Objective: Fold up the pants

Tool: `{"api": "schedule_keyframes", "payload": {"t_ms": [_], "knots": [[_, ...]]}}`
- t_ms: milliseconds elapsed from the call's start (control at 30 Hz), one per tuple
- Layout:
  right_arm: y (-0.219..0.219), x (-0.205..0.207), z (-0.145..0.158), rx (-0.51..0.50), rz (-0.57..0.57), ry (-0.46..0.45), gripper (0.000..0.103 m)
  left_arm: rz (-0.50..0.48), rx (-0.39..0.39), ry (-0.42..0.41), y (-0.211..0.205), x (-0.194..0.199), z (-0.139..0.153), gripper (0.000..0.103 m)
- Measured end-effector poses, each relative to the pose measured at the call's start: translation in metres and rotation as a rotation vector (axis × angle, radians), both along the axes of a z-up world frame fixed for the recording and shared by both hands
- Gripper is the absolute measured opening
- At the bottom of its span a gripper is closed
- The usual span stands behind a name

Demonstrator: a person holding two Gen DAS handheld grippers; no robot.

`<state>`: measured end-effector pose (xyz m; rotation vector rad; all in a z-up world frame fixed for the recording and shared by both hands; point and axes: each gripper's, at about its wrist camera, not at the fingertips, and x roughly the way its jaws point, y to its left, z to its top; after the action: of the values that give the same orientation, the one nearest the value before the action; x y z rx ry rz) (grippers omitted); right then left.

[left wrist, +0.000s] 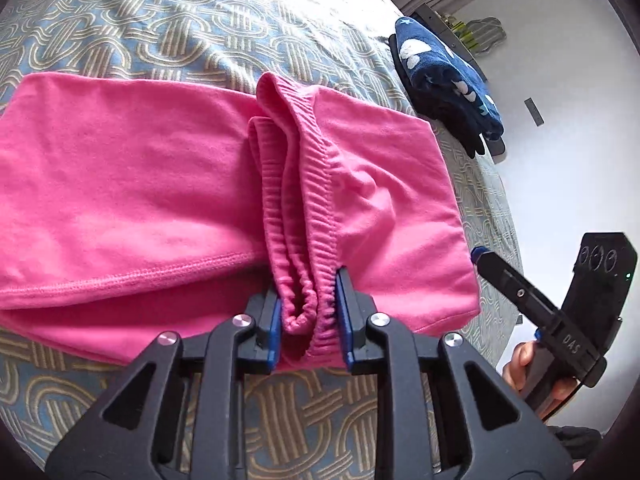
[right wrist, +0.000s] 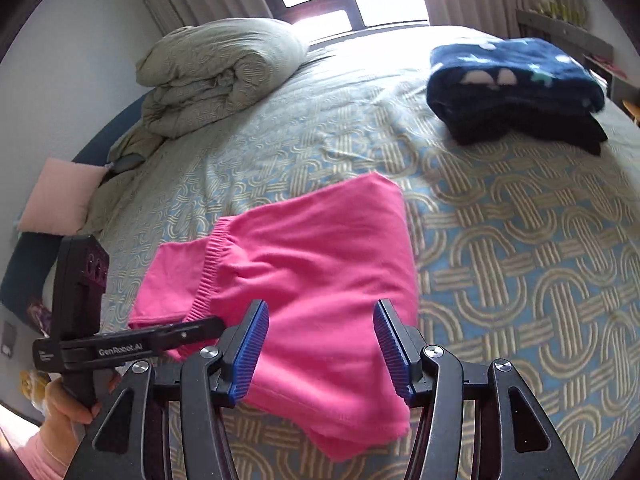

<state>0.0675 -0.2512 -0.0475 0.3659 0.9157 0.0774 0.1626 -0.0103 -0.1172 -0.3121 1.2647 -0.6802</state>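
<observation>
My left gripper (left wrist: 308,316) covers the near end of the stretchy waistband (left wrist: 304,208) on the pink pants (left wrist: 120,184), so I can't see that bit. The left edge of the left wrist picture cuts the pants off. In the right wrist picture the near part of the pants sits behind my right gripper (right wrist: 320,350). My hand (left wrist: 524,372) peeks out only a little behind the handle. The things on the far shelf (right wrist: 568,32) are too small and bright to tell. The dark blue folded cloth (right wrist: 516,80) looks blurry, so its white shapes stay unclear.
</observation>
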Motion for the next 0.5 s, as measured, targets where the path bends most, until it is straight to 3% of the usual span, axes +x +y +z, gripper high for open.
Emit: {"api": "schedule_keyframes", "payload": {"t_ms": [167,333,500], "knots": [[-0.013,-0.013,-0.008,0.049,-0.032,0.015,0.056,0.015,-0.025,0.005,-0.002,-0.007,0.008,0.019],[-0.02,-0.016,0.0,0.097,-0.054,-0.016,0.056,0.016,-0.021,-0.077,-0.01,-0.002,0.037,0.017],[-0.02,-0.021,0.006,0.075,-0.065,-0.027,0.056,-0.004,0.004,-0.168,-0.004,0.011,0.075,0.017]]}}
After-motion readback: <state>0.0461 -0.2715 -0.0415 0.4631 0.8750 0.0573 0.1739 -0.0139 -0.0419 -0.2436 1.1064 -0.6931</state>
